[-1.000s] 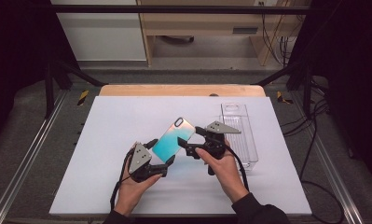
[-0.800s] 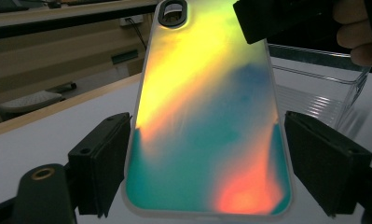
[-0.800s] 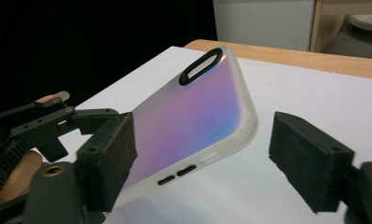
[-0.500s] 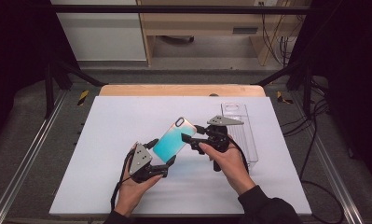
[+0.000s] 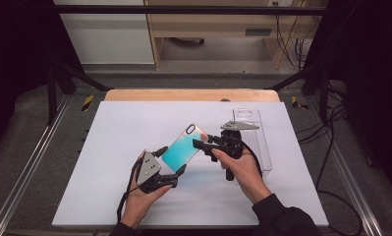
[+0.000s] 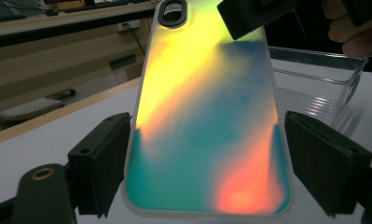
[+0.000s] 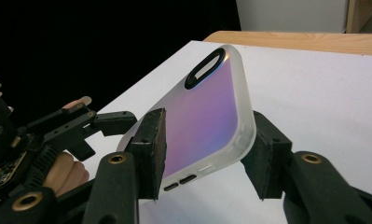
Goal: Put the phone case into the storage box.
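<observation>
High view shows the phone case (image 5: 182, 146) lifted at a slant above the white table (image 5: 110, 147), its lower end clamped across its width by the left gripper (image 5: 176, 169) so the right gripper (image 5: 199, 143), whose jaws have just been closing around the upper side edge, can take it.

Phone case (image 5: 182, 147): iridescent back panel, teal shading to yellow and orange-red, purple in the right gripper view, with a frosted translucent rim. A black oval camera cutout sits at its far end; button and port cutouts line one edge. It is empty, raised off the white table (image 5: 134, 123) and tilted, camera end pointing up and away from the person.
</observation>
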The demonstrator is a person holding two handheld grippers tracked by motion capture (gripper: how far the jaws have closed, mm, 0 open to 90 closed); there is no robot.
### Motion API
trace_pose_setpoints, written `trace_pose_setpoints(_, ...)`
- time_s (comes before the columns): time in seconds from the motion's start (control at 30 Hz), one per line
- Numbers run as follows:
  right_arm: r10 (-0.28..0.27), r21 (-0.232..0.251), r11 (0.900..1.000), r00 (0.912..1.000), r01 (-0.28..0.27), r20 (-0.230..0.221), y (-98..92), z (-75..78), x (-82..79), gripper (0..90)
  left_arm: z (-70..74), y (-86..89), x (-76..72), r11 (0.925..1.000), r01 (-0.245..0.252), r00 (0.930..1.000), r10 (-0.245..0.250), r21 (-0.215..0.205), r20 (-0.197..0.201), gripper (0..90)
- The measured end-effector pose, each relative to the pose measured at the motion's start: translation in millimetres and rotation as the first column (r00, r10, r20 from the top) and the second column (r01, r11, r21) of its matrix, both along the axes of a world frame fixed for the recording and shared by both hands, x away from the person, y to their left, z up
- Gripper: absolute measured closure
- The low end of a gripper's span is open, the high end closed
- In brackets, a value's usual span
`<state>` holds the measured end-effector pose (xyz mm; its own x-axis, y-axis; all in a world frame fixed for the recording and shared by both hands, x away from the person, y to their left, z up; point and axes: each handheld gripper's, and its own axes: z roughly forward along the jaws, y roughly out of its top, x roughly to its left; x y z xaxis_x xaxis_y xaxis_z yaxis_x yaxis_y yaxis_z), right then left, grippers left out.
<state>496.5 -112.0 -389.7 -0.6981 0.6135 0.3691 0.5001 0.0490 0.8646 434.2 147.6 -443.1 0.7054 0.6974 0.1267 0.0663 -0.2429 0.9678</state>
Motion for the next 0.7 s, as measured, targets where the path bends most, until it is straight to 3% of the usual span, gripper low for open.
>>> trace_pose_setpoints(0.7,0.036,0.096,0.995,0.9977,-0.03,-0.057,-4.3,6.9,-2.9,75.2,-10.3,-3.0,4.5,0.9998,0.009,0.9996,-0.009,0.016,-0.026,16.5)
